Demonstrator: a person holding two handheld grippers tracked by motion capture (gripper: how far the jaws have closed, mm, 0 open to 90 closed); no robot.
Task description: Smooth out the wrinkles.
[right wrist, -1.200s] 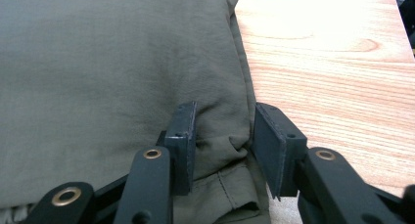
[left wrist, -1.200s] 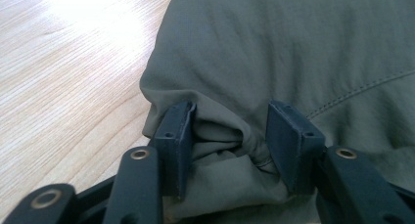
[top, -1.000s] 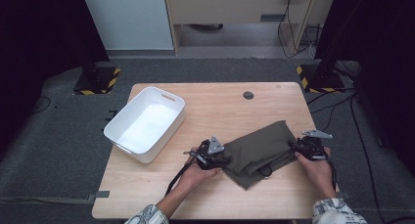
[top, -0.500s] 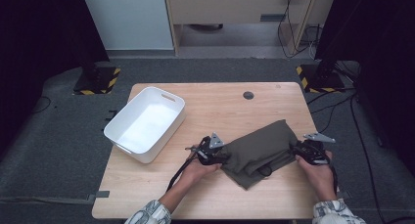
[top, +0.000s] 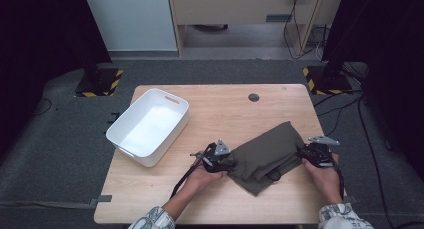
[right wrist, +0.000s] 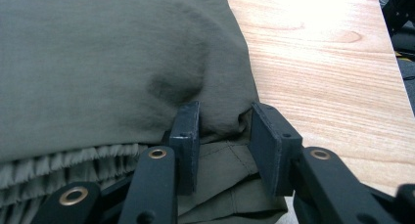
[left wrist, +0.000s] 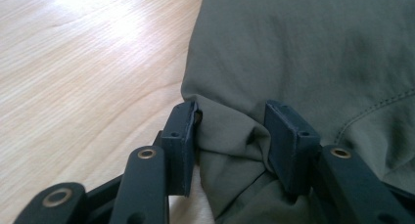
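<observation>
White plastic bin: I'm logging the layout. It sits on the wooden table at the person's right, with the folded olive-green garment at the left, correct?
Sides are swapped. In the high view the white plastic bin sits at the person's left, the folded olive-green garment at the right.

Black two-jaw left tool (top: pixel 226 162) and right tool (top: pixel 306 155), brass rivets, grey plates, patterned sleeves (top: pixel 152 220)

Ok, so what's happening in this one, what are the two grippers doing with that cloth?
A person at a wooden table works on a folded olive-green garment with a handheld gripper in each hand. The left gripper has the garment's left edge bunched between its jaws, and the right gripper has the right edge between its own. Both pairs of jaws have just been closing on the fabric, which puckers between the pads. A white bin sits to the left, apart from the garment.
</observation>
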